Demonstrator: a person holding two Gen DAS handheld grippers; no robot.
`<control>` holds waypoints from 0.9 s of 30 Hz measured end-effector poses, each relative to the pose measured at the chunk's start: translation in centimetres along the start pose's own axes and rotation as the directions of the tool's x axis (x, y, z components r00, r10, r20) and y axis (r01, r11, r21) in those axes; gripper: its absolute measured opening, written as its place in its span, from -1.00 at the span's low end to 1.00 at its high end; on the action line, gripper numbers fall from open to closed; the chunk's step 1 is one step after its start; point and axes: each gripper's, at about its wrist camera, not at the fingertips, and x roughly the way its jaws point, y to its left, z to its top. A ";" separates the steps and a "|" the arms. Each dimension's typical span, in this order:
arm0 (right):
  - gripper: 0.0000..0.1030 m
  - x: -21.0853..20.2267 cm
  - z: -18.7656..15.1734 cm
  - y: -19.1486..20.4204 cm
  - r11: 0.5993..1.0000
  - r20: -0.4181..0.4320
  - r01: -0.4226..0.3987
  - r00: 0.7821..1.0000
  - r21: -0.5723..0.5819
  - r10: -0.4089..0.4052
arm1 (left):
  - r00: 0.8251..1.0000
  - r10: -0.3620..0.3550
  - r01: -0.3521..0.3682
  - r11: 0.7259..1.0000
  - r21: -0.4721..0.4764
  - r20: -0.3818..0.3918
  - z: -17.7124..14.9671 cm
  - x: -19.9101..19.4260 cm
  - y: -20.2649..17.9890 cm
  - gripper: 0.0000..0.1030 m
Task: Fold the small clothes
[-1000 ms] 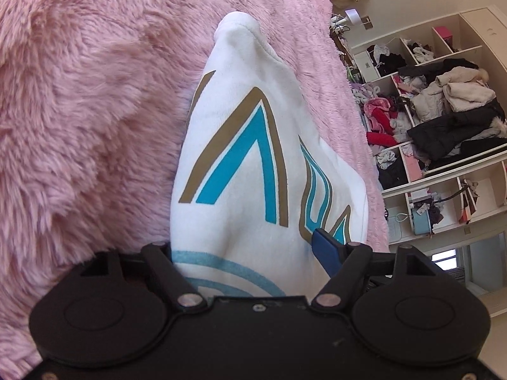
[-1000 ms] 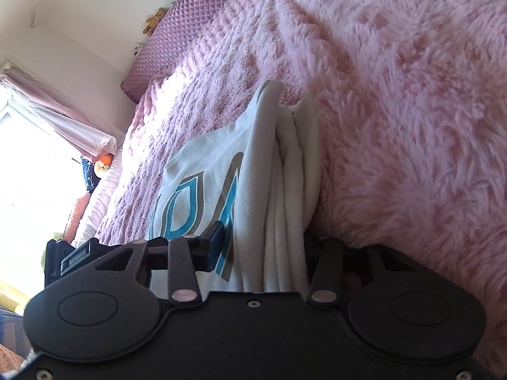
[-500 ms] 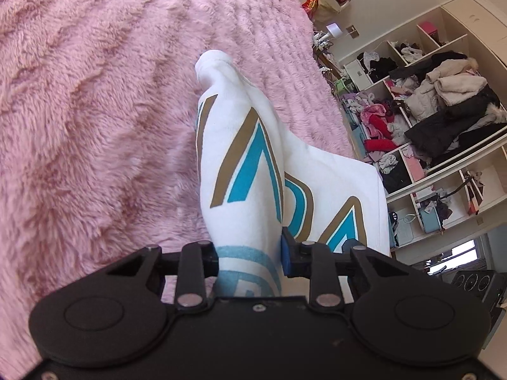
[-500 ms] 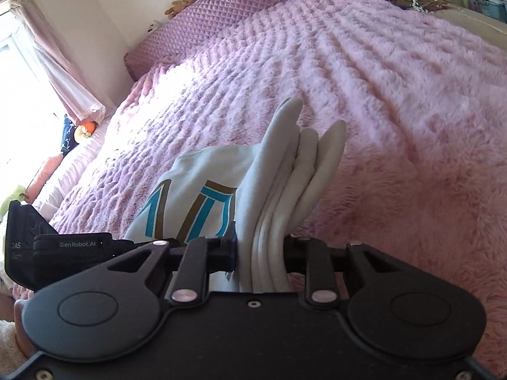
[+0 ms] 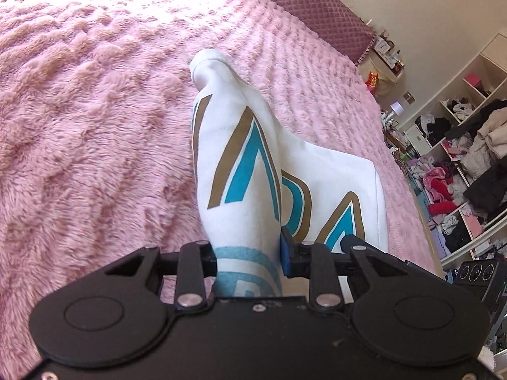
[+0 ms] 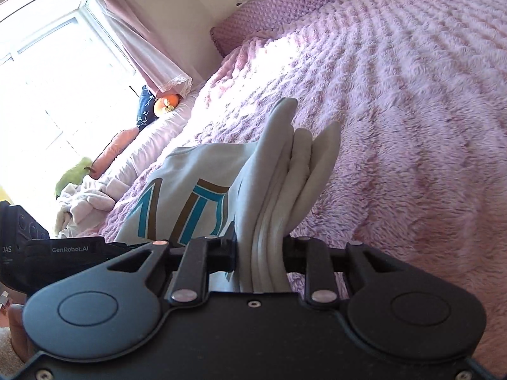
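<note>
Left wrist view: one small white shirt [image 5: 247, 164], printed with teal and brown letters, partly folded and lifted off the pink bed cover [image 5: 95, 126]; its far portion lies flat on the cover to the right. Left tongs [image 5: 248, 259] clamped on a rolled edge of the shirt. Right wrist view: right tongs [image 6: 261, 253] clamped on a bunched stack of several layers of the same shirt [image 6: 285, 164].

Handling, judged: light, soft, limp cotton; sags wherever unsupported, layers liable to slide apart if the grip eases. Not fragile. Best held at two corners of one edge, all layers pinched together, kept taut between the tongs.

Surroundings: purple headboard [image 5: 301, 3]; open shelves [image 5: 459, 158] crammed with clothes; curtained window [image 6: 47, 63].
</note>
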 end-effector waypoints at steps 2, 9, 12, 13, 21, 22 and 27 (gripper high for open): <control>-0.55 2.7 -0.6 -0.2 1.000 -0.026 0.019 0.999 -0.013 -0.019 | 1.000 0.003 -0.003 1.000 -0.001 0.019 -0.2 1.2 3.1 -0.44; -0.11 4.9 -2.9 -5.2 0.991 -0.110 0.053 0.993 0.123 -0.039 | 0.999 -0.034 0.030 0.983 -0.179 -0.017 -3.0 3.6 10.0 -0.01; -0.03 3.0 -3.6 -7.5 0.960 -0.241 -0.060 0.962 0.275 0.129 | 0.991 -0.106 0.085 0.970 -0.229 -0.082 -4.8 1.3 10.5 0.15; -0.01 2.2 -4.2 -8.2 0.945 -0.281 -0.095 0.941 0.313 0.188 | 0.986 -0.135 0.108 0.964 -0.242 -0.100 -6.0 0.4 10.6 0.20; -0.02 -1.7 -8.1 -7.2 0.935 -0.282 -0.064 0.944 0.349 0.170 | 0.969 -0.192 0.136 0.939 -0.316 -0.154 -10.9 -2.0 10.1 -0.18; -0.08 -1.7 -7.9 -6.6 0.937 -0.284 -0.042 0.948 0.347 0.147 | 0.970 -0.180 0.120 0.938 -0.324 -0.162 -10.7 -2.1 10.0 -0.36; -0.56 -3.8 -6.2 -3.6 0.968 -0.258 -0.015 0.963 0.249 0.081 | 0.966 -0.221 0.167 0.931 -0.325 -0.137 -10.2 -4.8 9.0 -0.66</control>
